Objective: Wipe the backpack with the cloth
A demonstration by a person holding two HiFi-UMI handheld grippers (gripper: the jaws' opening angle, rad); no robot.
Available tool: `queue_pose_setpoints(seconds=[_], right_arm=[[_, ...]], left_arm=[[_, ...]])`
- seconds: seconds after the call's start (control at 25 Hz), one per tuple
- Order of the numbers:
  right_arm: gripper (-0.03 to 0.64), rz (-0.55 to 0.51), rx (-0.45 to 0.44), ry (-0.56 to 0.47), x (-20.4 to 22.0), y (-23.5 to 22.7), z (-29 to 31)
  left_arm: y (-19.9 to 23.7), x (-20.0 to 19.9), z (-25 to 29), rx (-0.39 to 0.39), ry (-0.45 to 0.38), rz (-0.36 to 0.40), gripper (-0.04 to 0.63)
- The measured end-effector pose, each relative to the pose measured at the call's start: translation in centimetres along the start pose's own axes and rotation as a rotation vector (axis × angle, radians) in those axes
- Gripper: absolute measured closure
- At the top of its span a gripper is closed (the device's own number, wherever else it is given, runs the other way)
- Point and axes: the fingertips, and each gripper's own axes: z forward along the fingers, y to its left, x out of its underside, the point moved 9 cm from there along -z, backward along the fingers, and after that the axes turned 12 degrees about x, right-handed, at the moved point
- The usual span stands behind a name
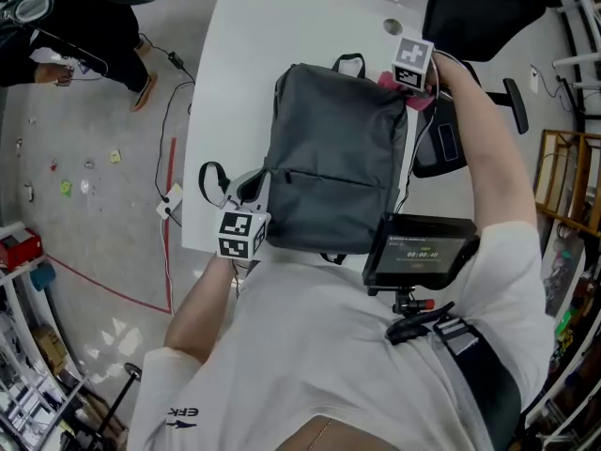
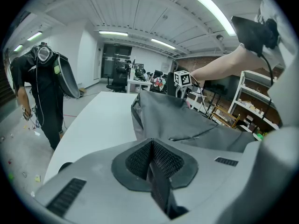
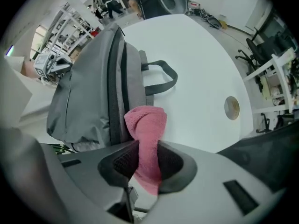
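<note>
Pink cloth (image 3: 145,120) is sitting clamped in our right gripper (image 3: 147,160), touching the far corner of the backpack (image 1: 333,158) lying lengthwise on the table (image 1: 244,83); our left gripper (image 2: 152,160) is pinching its strap (image 2: 161,192) nearest us.

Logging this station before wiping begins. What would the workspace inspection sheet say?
Surface: white table, backpack on it.
Job's things: grey backpack lying flat; pink cloth by its top edge.
Clutter: dark object right of the backpack, unclear what.
Grippers: left gripper shut on a dark strap; right gripper shut on the cloth.
Cables: black cable on the floor.
Surroundings: person, office chair, shelves.
</note>
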Motion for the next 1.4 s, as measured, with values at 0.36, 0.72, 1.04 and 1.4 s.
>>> queue_pose_setpoints(seconds=[0.36,0.72,1.04,1.4], right_arm=[[0.517,-0.050,0.062,-0.259,-7.7,0.1,-3.3],[0.517,0.012,-0.015,-0.501,-17.1,1.8,-4.0],[0.517,0.072,-0.094,-0.371,-12.6,0.7,-2.7],[0.518,0.263,-0.101,-0.268,-2.5,-1.0,-0.7]], left_arm=[[-0.8,-0.5,0.0,-0.015,0.001,0.014,0.591],[-1.3,-0.6,0.2,-0.053,0.016,0.042,0.591],[-0.6,-0.5,0.1,-0.048,0.022,0.037,0.591],[-0.4,-0.3,0.1,-0.041,0.030,0.026,0.591]])
